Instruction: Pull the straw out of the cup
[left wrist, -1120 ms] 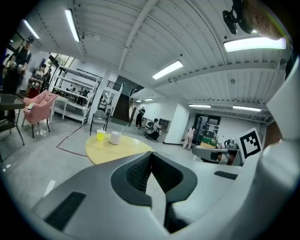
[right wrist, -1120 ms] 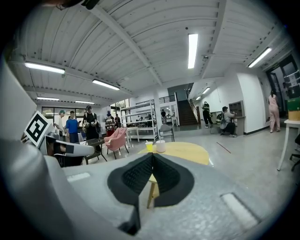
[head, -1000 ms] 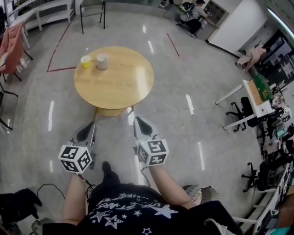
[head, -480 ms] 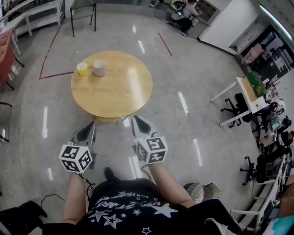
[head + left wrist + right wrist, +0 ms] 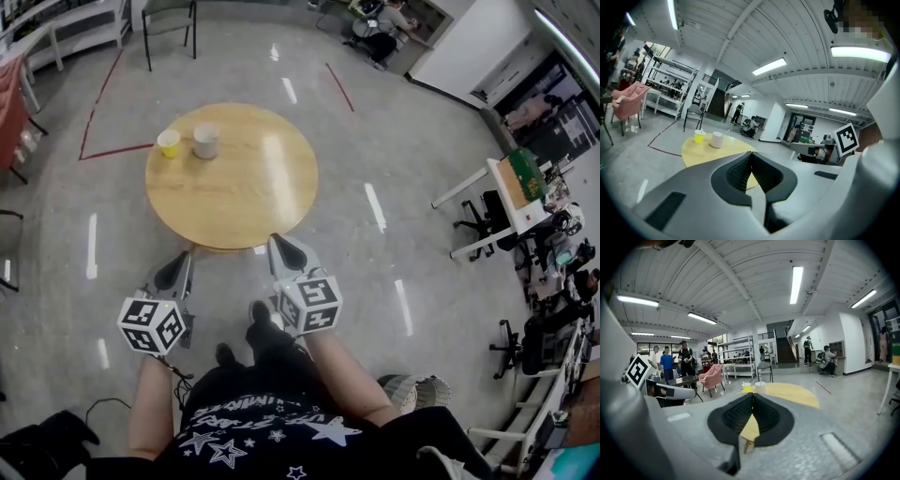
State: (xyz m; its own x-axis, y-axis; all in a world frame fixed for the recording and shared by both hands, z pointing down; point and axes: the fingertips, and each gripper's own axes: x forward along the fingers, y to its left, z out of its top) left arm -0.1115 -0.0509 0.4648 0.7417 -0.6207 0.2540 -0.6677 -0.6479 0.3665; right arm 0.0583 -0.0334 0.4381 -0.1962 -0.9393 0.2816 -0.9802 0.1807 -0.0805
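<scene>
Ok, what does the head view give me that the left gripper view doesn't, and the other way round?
Only the head view: the left gripper and right gripper seen from above, side by side and short of the round table, plus the person's dark shirt. Only the left gripper view: its own jaws closed tip to tip with nothing between them, and the ceiling lights. Both: the table with the yellow cup and white cup close together at its far side. Neither shows a straw clearly.
</scene>
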